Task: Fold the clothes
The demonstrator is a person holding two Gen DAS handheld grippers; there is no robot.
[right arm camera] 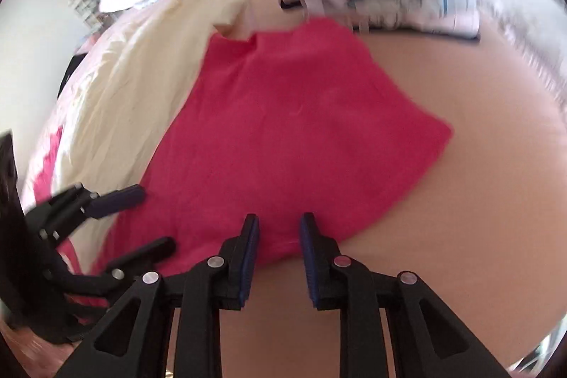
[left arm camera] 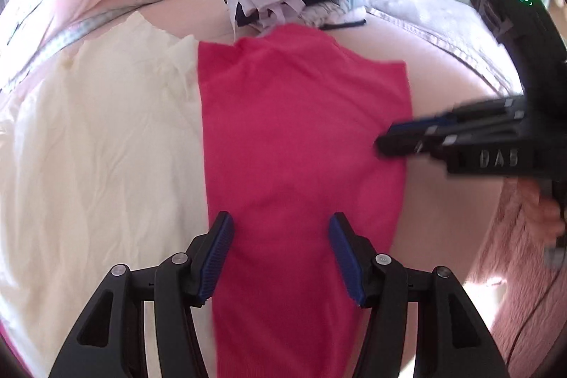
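The red garment lies flat mid-frame on the bed. The left hand-held gripper hangs spread above it, pinching nothing; the right hand-held gripper, marked "DAS", stands slightly parted and empty at the hem. Closing there may catch one layer only, dragging the fold crooked.

The red garment is soft matt knit cloth, the cream sheet at left crinkled fabric, and the left gripper matt black plastic with ribbed blue pads.
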